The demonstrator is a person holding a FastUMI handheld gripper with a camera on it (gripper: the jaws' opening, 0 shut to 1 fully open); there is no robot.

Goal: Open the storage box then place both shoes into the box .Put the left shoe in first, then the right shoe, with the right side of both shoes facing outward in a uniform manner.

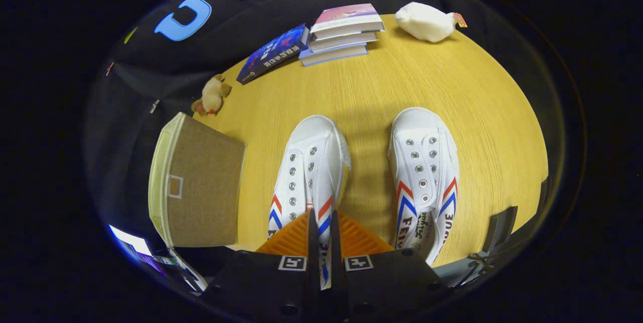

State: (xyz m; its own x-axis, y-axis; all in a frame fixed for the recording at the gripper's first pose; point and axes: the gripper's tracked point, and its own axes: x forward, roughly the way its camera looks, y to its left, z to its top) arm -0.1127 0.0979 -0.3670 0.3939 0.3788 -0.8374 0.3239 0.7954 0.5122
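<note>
Two white canvas shoes with red and blue stripes stand on the yellow wooden table (402, 82), toes pointing away from me. My gripper (324, 220) is shut on the left shoe (314, 162); both fingers pinch the side wall near its heel. That shoe leans a little toward the right. The right shoe (424, 162) sits flat, a hand's width to the right of my fingers. Left of the fingers stands the storage box (203, 187), brown fabric with a cream edge. Whether its lid is open I cannot tell.
Beyond the shoes lie a stack of books (344, 31) and a blue book (274, 52) beside it. A white plush toy (427, 21) rests at the far right. A small tan plush (212, 96) sits behind the box near the table's edge.
</note>
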